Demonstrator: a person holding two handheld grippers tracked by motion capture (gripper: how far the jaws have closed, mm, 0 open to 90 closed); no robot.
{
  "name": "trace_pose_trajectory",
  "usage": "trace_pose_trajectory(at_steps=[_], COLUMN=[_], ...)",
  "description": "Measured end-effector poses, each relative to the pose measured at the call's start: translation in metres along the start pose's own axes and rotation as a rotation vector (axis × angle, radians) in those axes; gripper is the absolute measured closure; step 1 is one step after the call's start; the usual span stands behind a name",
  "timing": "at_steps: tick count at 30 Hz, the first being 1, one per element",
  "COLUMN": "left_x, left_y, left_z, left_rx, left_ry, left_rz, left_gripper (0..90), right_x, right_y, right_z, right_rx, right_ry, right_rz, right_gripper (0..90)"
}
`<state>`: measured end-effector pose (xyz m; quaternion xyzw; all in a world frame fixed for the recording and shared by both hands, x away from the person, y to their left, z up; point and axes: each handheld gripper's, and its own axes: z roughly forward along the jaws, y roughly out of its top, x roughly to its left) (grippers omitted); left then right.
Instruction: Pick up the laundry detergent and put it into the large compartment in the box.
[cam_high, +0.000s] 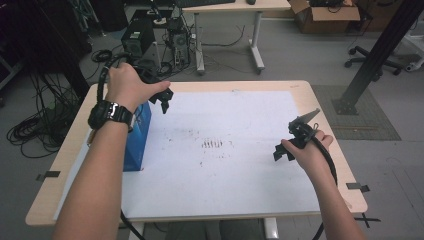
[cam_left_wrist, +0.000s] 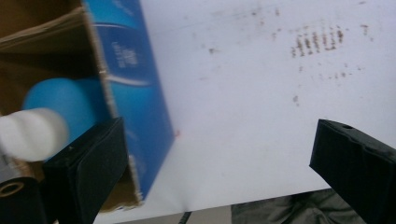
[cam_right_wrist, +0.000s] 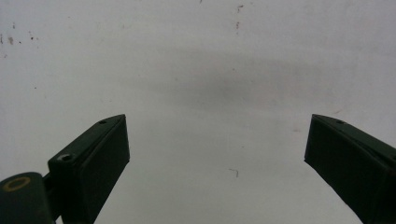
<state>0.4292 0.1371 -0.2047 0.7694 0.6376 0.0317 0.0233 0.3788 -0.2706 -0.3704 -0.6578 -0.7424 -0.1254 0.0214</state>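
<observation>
A blue cardboard box (cam_high: 138, 131) stands at the left edge of the white sheet (cam_high: 235, 170), partly hidden by the person's left forearm. In the left gripper view the box (cam_left_wrist: 140, 93) is open at the top, with a blue rounded thing (cam_left_wrist: 60, 100) and a white rounded thing (cam_left_wrist: 32, 133) inside. My left gripper (cam_high: 163, 101) hovers just right of the box's far end, open (cam_left_wrist: 217, 161), nothing between its jaws. My right gripper (cam_high: 281, 152) is held low over the right side of the sheet, open (cam_right_wrist: 217, 154) and empty, with bare sheet beneath.
Brown smudges (cam_high: 212, 144) mark the middle of the sheet. The wooden table (cam_high: 320, 100) ends close behind and right of the sheet. Beyond it are computer towers (cam_high: 137, 40), cables, a desk leg (cam_high: 256, 45) and a black post (cam_high: 380, 50).
</observation>
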Motion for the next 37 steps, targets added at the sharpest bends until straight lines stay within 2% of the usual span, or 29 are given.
trace_pose_trajectory(at_steps=[4,13,21,24,27,29,37], left_x=[-0.014,-0.037,-0.043,-0.043,-0.043,-0.043,-0.046], left_y=[0.001,0.002,0.005,0.005,0.005,0.005,0.003], left_z=[0.008,0.036,0.047,0.048,0.048,0.048,0.046], left_rx=[-0.013,0.019,0.031,0.037,0.035,0.036,0.033], left_ry=[-0.005,-0.024,-0.035,-0.015,-0.028,-0.018,-0.022], left_rz=[0.015,0.045,0.055,0.049,0.051,0.05,0.056], left_gripper=[4.8,5.0,4.9,4.6,4.8,4.8,4.9], right_x=[-0.001,0.001,-0.002,-0.004,-0.005,-0.005,-0.004], right_y=[-0.001,-0.002,-0.003,-0.004,-0.005,-0.005,-0.008], right_z=[0.0,0.002,0.003,0.004,0.004,0.003,0.001], right_rx=[0.002,0.002,0.007,0.008,0.006,0.006,0.006], right_ry=[0.002,0.006,0.007,0.006,0.007,0.004,0.005], right_rz=[-0.002,-0.01,-0.01,-0.006,-0.003,-0.005,0.001], right_gripper=[6.7,6.7,6.7,6.7,6.7,6.7,6.7])
